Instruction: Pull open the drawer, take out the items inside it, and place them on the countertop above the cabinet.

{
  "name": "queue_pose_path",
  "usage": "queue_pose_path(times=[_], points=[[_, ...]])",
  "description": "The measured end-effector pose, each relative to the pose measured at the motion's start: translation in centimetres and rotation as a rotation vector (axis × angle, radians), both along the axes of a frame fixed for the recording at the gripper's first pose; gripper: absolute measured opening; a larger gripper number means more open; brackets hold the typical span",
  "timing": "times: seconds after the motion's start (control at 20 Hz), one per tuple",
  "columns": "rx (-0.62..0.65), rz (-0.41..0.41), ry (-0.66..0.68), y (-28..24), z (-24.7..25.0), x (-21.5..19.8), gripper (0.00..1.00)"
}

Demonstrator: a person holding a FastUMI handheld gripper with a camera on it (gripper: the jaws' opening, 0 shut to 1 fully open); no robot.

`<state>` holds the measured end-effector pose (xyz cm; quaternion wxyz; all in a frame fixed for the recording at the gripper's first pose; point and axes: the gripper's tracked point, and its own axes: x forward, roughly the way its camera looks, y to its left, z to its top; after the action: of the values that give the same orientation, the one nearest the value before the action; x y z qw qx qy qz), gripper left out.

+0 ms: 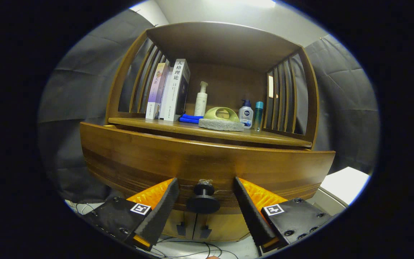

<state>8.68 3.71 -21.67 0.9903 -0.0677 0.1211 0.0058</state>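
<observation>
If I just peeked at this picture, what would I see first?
First you'd spot the black round knob on the wooden drawer front, sitting right between the gripper's two open fingers, which aren't touching it. Next, the countertop above, where books stand beside a white pump bottle and a green dish rests on a grey pad.

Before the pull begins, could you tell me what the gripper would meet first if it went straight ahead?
The black knob on the drawer front. The gripper is open, jaws either side of the knob, not pressing it.
</observation>
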Motion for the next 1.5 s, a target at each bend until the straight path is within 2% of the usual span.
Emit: queue_pose_path(times=[0.95, 1.2, 1.5], points=[[0.069, -0.03, 0.033, 0.3, -0.9, 6.8, 0.97], [0.096, -0.007, 0.031, 0.7, -0.5, 6.3, 0.98], [0.194, -0.027, -0.055, -1.8, 5.9, 3.4, 0.97]])
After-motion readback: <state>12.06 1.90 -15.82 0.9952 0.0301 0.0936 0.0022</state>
